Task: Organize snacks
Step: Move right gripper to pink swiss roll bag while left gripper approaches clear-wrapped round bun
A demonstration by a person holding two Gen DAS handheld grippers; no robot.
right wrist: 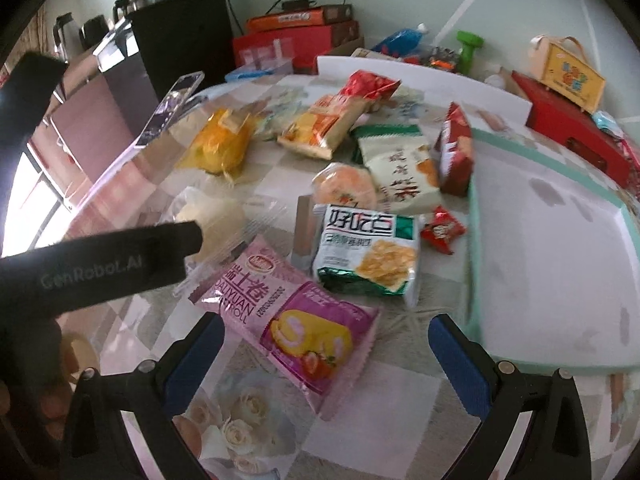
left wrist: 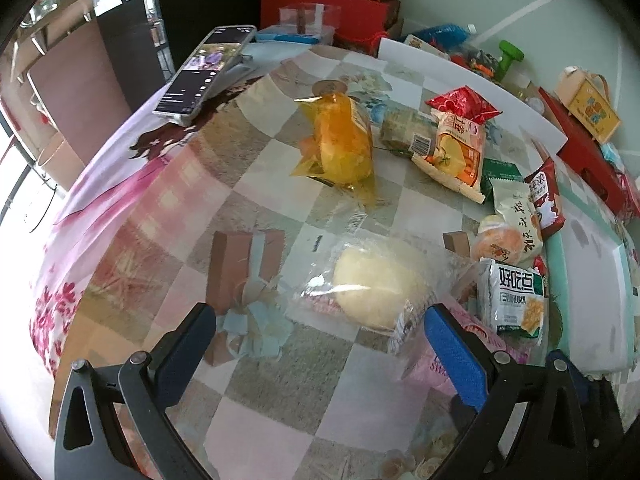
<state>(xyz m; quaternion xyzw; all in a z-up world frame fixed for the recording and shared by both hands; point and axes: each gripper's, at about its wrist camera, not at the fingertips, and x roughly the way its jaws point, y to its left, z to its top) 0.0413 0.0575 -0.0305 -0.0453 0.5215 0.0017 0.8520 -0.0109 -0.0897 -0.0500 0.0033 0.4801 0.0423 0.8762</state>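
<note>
— Right, both tongs wide apart: left tongs (left wrist: 316, 332) frame the clear-wrapped bun (left wrist: 376, 284), mid-worktop.
— Right tongs (right wrist: 326, 340) straddle the pink roll pack (right wrist: 288, 312), beside the tray (right wrist: 560, 264), presumably its destination.

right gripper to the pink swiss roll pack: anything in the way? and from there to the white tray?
Nothing visible blocks either leg. The right gripper is open, with the pink swiss roll pack lying flat directly ahead of its fingers. Bare tablecloth separates the pack from the white tray; the green-white cracker pack sits farther back.
</note>
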